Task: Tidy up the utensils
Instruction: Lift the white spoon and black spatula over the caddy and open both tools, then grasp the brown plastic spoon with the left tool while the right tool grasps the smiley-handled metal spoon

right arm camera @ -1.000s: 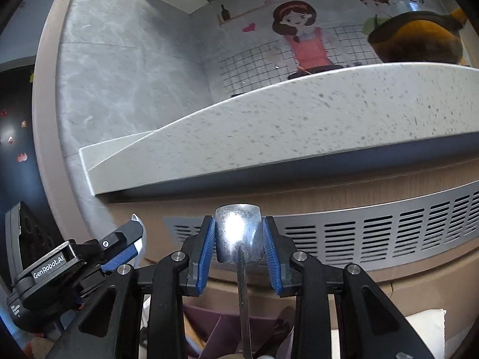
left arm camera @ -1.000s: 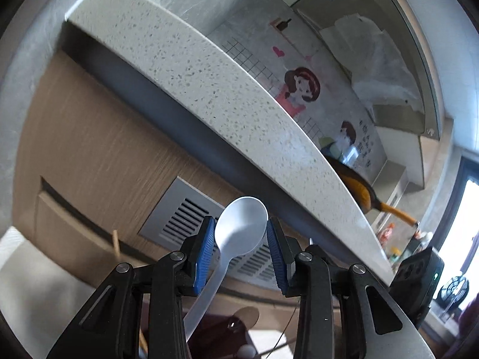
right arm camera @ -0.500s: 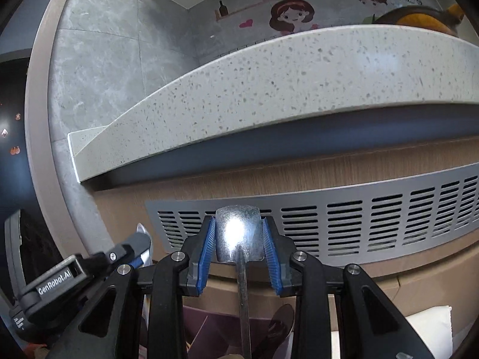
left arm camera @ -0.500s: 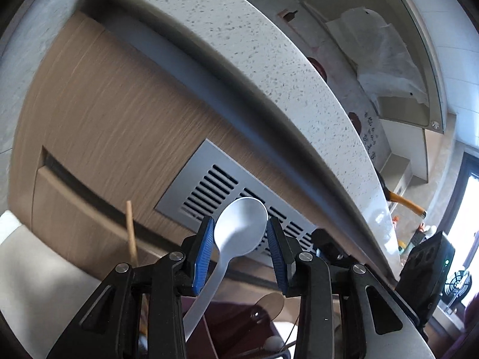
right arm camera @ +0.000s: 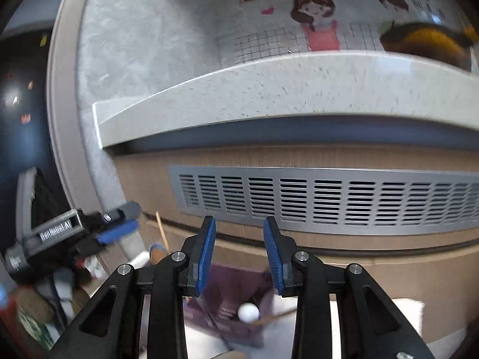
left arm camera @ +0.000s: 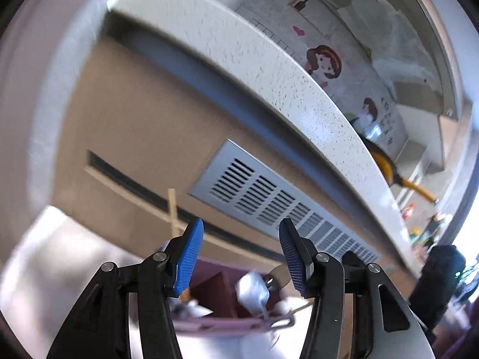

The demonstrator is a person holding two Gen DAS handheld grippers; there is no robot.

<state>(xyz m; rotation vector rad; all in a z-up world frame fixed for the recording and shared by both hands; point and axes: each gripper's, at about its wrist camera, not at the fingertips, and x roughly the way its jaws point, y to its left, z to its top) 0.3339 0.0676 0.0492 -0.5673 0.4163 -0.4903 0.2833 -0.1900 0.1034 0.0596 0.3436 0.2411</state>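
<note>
My left gripper (left arm camera: pixel 241 252) is open and empty above a purple utensil holder (left arm camera: pixel 215 320). A blurred silvery spoon head (left arm camera: pixel 253 291) and a wooden stick (left arm camera: pixel 172 212) stand in the holder. My right gripper (right arm camera: pixel 239 252) is open and empty above the same purple holder (right arm camera: pixel 236 308), where a white round spoon end (right arm camera: pixel 248 312) and a wooden handle (right arm camera: pixel 275 317) show. The left gripper also shows in the right wrist view (right arm camera: pixel 119 224), at the left, blurred.
A speckled stone counter edge (right arm camera: pixel 284 89) overhangs a wooden cabinet front with a metal vent grille (right arm camera: pixel 329 200). An orange pan (right arm camera: pixel 425 40) sits on the counter. A cartoon wall sticker (right arm camera: pixel 317 21) is behind. White cloth (left arm camera: pixel 48 254) lies under the holder.
Both grippers opened. The white spoon left the left gripper and the metal spoon left the right gripper; both dropped into the purple holder. Both cameras rose slightly.
</note>
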